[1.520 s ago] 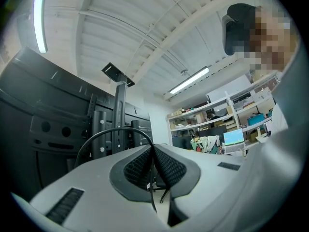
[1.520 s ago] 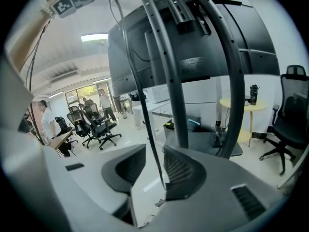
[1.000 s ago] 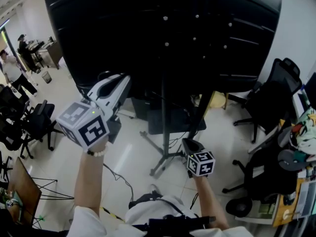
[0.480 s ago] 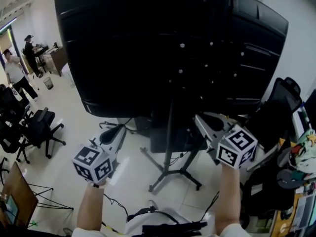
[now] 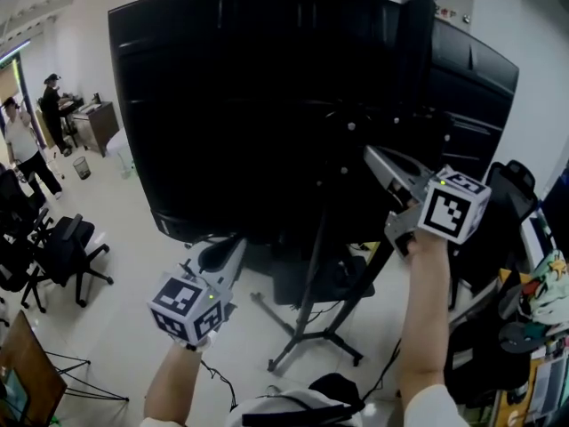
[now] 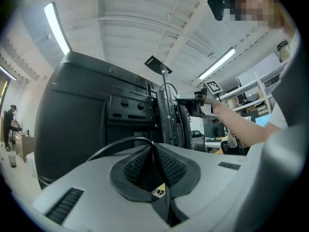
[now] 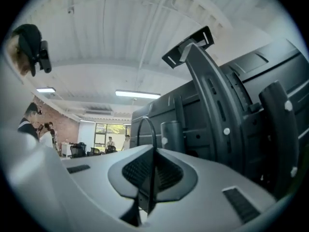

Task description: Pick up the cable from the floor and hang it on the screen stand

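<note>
— What fills the head view?
— The large black flat screen (image 5: 267,105), seen from behind. Below it is the black metal screen stand (image 5: 307,314) with splayed legs, at lower centre.
— And the claws?
— The grey right gripper (image 5: 372,154) is held high at the frame's right, its tips by the stand's column behind the screen. The grey left gripper (image 5: 238,247) sits low, left of centre, just under the screen's lower edge.
— Open?
— Neither. Each pair of jaws is pressed together on the thin black cable (image 6: 120,142), which arcs out from the tips in each gripper view.
</note>
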The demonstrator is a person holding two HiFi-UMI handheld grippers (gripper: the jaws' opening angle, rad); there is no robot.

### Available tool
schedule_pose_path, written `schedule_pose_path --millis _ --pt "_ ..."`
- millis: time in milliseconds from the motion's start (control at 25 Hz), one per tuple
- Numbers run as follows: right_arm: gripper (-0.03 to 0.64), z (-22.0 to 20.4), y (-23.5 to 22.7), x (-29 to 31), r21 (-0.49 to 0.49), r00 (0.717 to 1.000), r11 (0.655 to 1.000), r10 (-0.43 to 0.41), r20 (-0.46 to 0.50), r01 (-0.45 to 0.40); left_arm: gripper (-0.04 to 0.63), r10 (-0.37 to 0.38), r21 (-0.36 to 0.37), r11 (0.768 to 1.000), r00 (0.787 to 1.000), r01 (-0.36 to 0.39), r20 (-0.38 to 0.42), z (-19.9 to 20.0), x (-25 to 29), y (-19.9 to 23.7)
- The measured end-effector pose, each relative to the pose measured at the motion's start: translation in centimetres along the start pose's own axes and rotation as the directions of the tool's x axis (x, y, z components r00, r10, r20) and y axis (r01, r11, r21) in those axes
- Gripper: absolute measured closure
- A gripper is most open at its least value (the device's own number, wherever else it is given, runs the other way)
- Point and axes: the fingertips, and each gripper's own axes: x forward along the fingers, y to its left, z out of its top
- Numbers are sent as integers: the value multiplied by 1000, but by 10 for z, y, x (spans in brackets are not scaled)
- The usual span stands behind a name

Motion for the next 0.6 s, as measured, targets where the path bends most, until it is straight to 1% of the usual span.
schedule_pose_path --millis 80,200,320,440,520,600 --pt "598 18 -13 11 4 999 999 -48 22 48 580 13 0 1000 1000 -13 21 10 8 6" --pt "600 34 -31 16 19 991 992 -122 63 121 580 29 -9 1000 998 -28 59 23 17 13" --pt "600 51 -42 22 -10 983 986 -167 74 168 580 38 -15 999 995 -37 97 40 25 19" --pt "600 61 -56 26 -13 977 978 -206 54 207 580 40 -17 999 992 -38 124 53 34 25" --pt "600 56 -70 26 9 971 971 -239 24 238 580 37 -20 999 991 -34 128 54 40 27" --pt "600 43 -84 24 10 960 960 -281 -19 281 580 29 -32 999 992 -25 126 50 44 27"
